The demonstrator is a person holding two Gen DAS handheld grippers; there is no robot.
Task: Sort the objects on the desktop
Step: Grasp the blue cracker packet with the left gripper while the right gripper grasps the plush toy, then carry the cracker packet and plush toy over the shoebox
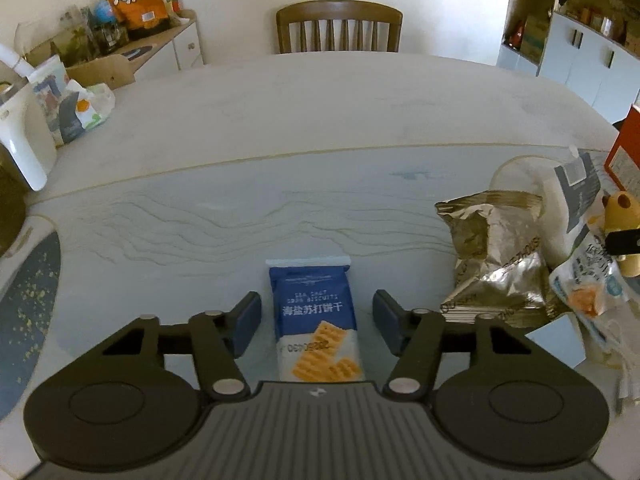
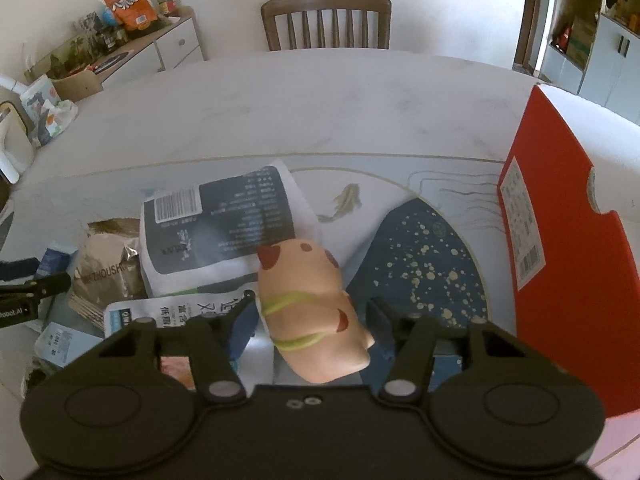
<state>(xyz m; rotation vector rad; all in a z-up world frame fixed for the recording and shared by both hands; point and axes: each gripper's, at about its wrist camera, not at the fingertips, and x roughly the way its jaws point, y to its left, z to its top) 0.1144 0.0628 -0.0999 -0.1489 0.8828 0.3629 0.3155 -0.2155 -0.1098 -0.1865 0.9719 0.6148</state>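
Note:
A blue and white sea-salt biscuit packet [image 1: 316, 322] lies flat on the table between the fingers of my left gripper [image 1: 316, 320], which is open with gaps on both sides of it. My right gripper [image 2: 310, 320] is open around a peach plush toy [image 2: 312, 312] with red spots and green stripes; the fingers stand beside it, and whether they touch it I cannot tell. The toy rests by a dark blue and white bag [image 2: 224, 228]. A crumpled gold foil bag [image 1: 496, 256] lies right of the biscuit packet.
An upright red box [image 2: 568, 264] stands at the right. A white snack bag [image 1: 592, 280] lies by the gold bag. A wooden chair [image 1: 339, 26] stands behind the table's far edge. A white appliance [image 1: 20, 136] and bags stand at far left.

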